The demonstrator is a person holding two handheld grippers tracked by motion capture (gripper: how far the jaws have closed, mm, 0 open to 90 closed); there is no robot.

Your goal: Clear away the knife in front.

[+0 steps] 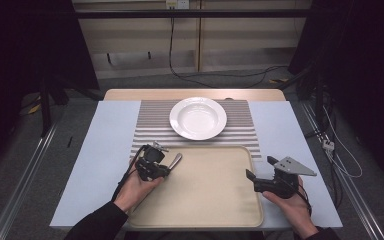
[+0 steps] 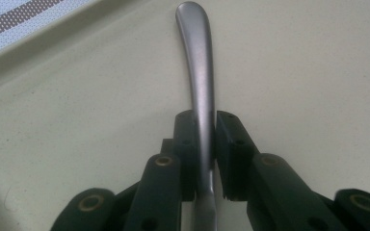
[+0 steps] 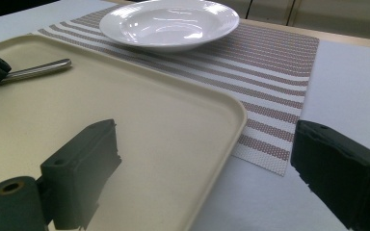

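My left gripper (image 2: 204, 144) clamps a steel utensil handle (image 2: 197, 72) over the tray's (image 1: 215, 200) near-left corner; its working end is hidden. My right gripper (image 3: 207, 178) gapes wide, holding nothing. No writing is legible.

plate (image 1: 198, 118) – on placemat (image 1: 147, 125), behind tray (image 1: 205, 195) | utensil handle (image 1: 175, 161) – over tray's left part

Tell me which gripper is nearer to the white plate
Left. The left gripper, shut on a metal utensil handle, sits just below the white plate; the right gripper is farther, at the tray's right edge.
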